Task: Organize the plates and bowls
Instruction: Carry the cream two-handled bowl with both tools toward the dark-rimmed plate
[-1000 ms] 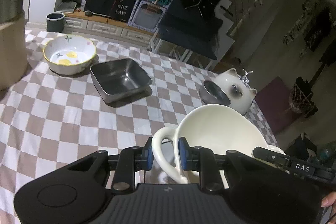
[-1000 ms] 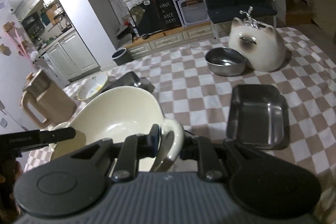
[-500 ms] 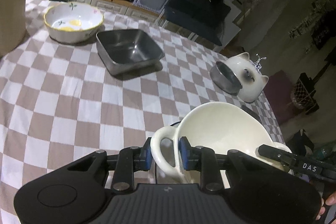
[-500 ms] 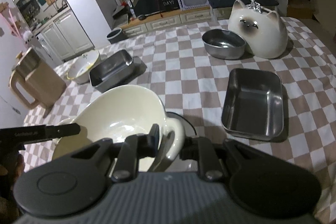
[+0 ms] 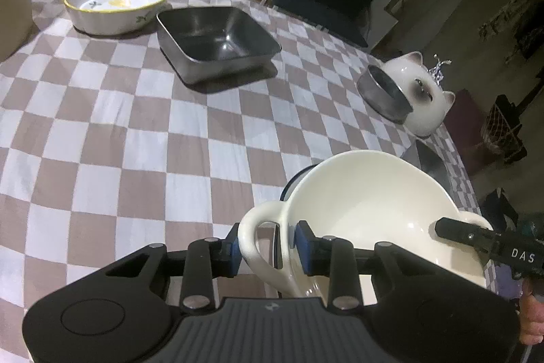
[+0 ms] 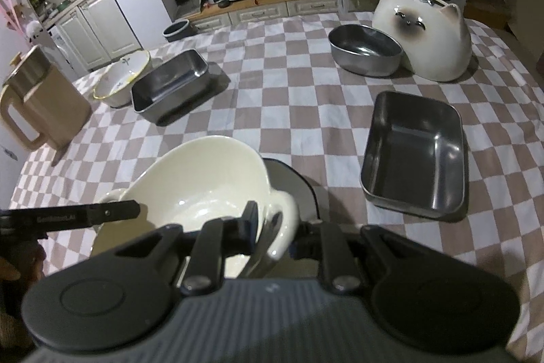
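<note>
A cream two-handled bowl (image 5: pixel 374 203) (image 6: pixel 204 186) sits low over a dark round plate (image 6: pixel 302 186) on the checked tablecloth. My left gripper (image 5: pixel 268 247) straddles the bowl's left handle; its jaws are opening, and the blue pads (image 5: pixel 302 247) stand just off the handle, which is still between them. My right gripper (image 6: pixel 275 233) is shut on the opposite handle, one finger inside the rim and the other behind the handle. Each gripper's finger shows at the far rim in the other wrist view.
A flowered bowl (image 5: pixel 115 2) and a square steel pan (image 5: pixel 217 39) stand at the far left. A rectangular steel tray (image 6: pixel 414 152) lies right of the bowl. A round steel bowl (image 6: pixel 365 53) leans by a cat-shaped ceramic (image 6: pixel 425 33). A tan pitcher (image 6: pixel 40 97) stands left.
Both grippers have come down towards the table with the cream bowl. The left gripper's pads have spread slightly apart on the handle. The right gripper's hold looks the same.
</note>
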{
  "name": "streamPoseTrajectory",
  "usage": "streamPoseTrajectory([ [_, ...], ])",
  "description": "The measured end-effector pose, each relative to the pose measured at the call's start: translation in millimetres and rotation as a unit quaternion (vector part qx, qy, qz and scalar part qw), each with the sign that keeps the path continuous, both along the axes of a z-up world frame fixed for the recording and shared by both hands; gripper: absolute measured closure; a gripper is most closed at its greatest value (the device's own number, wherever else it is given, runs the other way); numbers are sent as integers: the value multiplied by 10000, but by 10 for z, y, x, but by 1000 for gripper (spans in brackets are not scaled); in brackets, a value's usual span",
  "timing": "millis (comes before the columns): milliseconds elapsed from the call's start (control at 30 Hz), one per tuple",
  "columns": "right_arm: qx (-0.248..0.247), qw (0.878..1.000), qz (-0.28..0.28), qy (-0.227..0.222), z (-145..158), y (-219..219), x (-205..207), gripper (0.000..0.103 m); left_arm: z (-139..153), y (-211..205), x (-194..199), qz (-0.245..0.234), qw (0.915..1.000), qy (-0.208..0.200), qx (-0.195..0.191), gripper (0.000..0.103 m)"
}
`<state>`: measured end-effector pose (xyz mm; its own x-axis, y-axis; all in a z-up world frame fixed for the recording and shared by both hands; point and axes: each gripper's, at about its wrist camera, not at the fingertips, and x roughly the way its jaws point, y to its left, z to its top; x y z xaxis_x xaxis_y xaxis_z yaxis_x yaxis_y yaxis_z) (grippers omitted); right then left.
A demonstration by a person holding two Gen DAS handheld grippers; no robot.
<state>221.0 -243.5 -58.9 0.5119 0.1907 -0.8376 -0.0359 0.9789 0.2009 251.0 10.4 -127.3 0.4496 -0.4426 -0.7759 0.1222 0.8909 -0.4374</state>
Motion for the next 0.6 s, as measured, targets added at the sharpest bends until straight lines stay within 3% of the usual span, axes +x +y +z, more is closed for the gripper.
streamPoseTrajectory([
  [600, -295, 9984, -126, 456, -207, -51, 123, 80, -89, -227, 42, -428, 9979, 78, 481, 65],
])
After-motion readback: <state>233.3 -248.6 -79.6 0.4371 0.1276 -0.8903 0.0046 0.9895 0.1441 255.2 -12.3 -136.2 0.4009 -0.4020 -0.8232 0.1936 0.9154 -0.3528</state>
